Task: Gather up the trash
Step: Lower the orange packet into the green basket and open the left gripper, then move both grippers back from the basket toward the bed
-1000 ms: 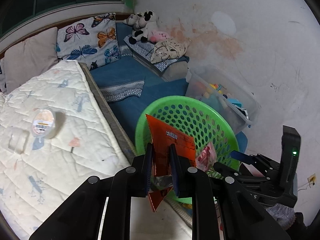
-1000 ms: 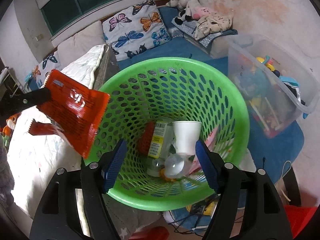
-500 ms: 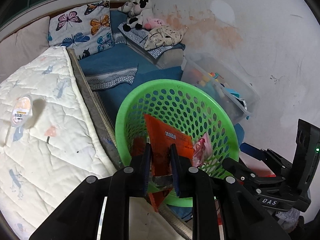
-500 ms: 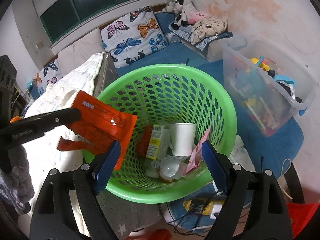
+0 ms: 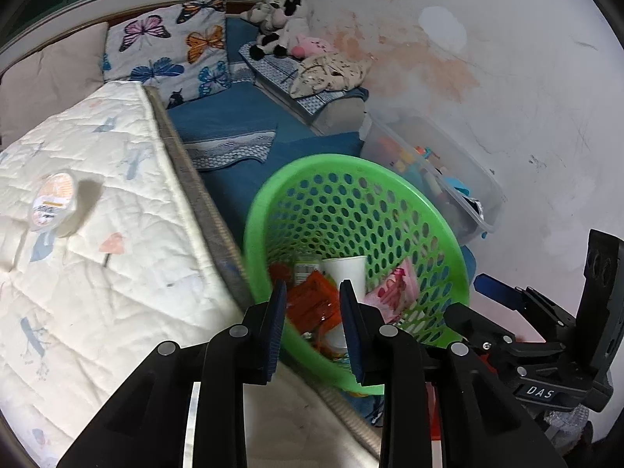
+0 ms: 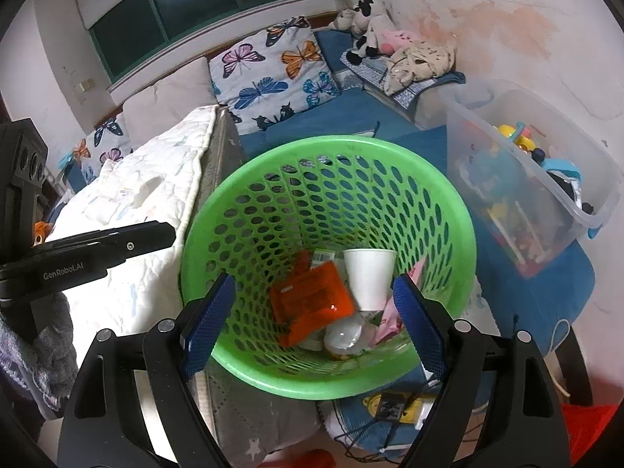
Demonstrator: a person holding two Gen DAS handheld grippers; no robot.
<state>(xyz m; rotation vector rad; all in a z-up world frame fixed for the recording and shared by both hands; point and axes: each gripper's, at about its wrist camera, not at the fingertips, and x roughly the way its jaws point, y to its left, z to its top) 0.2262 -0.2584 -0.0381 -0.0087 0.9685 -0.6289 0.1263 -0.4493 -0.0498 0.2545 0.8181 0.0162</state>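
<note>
A green perforated basket stands beside the bed; it also shows in the left wrist view. An orange snack wrapper lies inside it, also visible in the left wrist view, beside a white paper cup, a pink wrapper and a clear round lid. My left gripper is open and empty just above the basket's near rim. My right gripper is wide open and empty over the basket. A round sealed cup lies on the white quilt.
A clear plastic bin of toys sits right of the basket against the stained wall. Butterfly pillows and soft toys lie at the back. A blue mat covers the area behind the basket. Cables lie below it.
My left gripper opened and let go of the orange wrapper, which dropped into the basket. The left gripper drew back toward the basket's near rim. The right gripper stayed open over the basket.
</note>
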